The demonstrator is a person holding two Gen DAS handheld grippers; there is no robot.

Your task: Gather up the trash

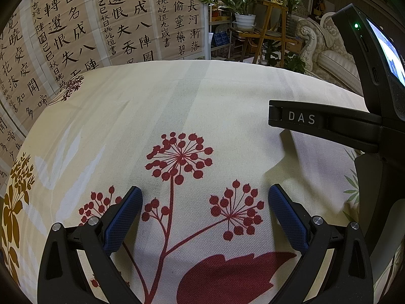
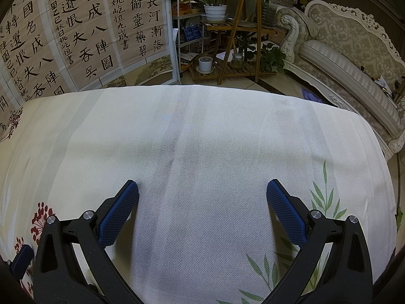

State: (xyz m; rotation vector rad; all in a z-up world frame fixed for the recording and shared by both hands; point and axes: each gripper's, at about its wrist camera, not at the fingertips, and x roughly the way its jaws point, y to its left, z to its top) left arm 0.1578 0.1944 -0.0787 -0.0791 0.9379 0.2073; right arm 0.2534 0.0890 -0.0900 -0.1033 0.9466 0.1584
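Right gripper [image 1: 278, 116] reads "DAS" – calligraphy sheets [image 1: 121, 17] behind tbl.

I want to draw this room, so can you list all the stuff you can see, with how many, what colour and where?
Tablecloth: one, cream with red flowers and green leaves, covering the table in front.
Trash: none to be seen on the cloth.
Scrolls: several, tan with black writing, hanging behind on the left.
Plant stand: one, wooden, behind the table.
Potted plant: one, green in a white pot, beside the stand.
Sofa: one, pale and carved, on the right.
Left gripper: one, black with blue pads, open over the red flowers.
Right gripper: one, black with blue pads, open over plain cloth.
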